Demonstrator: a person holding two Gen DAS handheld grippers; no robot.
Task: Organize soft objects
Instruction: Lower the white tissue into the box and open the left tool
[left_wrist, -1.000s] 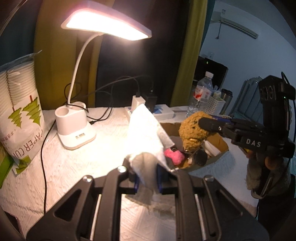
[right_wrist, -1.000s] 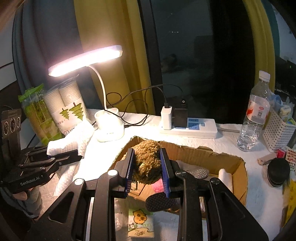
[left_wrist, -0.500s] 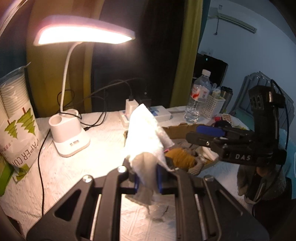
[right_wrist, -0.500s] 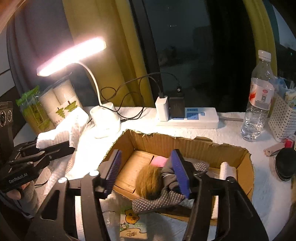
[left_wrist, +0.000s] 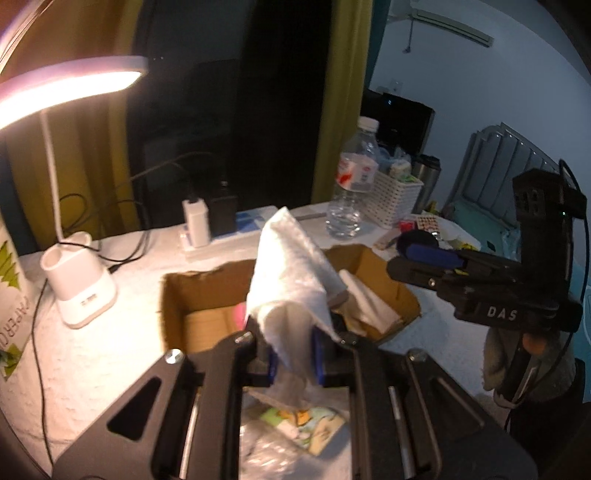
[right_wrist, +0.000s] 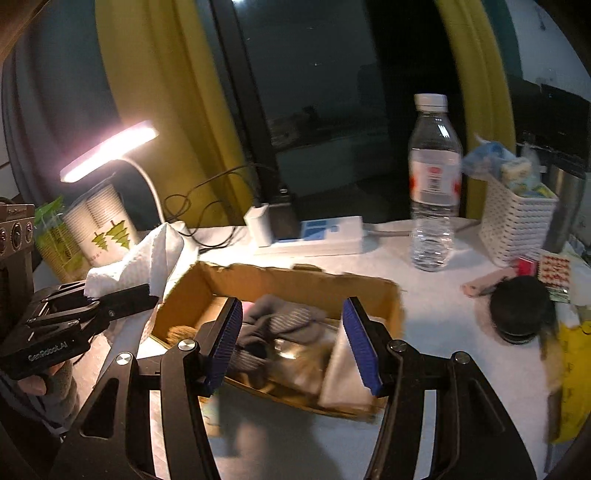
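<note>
My left gripper (left_wrist: 295, 356) is shut on a white paper towel (left_wrist: 291, 280) and holds it up at the near edge of the open cardboard box (left_wrist: 173, 291). The towel also shows in the right wrist view (right_wrist: 144, 258), at the box's left end. My right gripper (right_wrist: 293, 341) is open and empty over the box (right_wrist: 280, 275). In the box lie a grey sock (right_wrist: 280, 321), the brown plush toy (right_wrist: 181, 332) at the left end, and a white roll (left_wrist: 364, 299). The right gripper shows in the left wrist view (left_wrist: 428, 260), right of the box.
A lit desk lamp (left_wrist: 77, 291), a power strip with chargers (right_wrist: 314, 236), a water bottle (right_wrist: 434, 184), a white basket (right_wrist: 517, 221) and a bag of paper cups (right_wrist: 99, 225) stand round the box. A black round object (right_wrist: 521, 308) lies at the right. A printed packet (left_wrist: 306, 428) lies under my left gripper.
My right gripper opened and let the brown plush drop into the box, then rose and drew back. My left gripper carried the paper towel rightward to the box.
</note>
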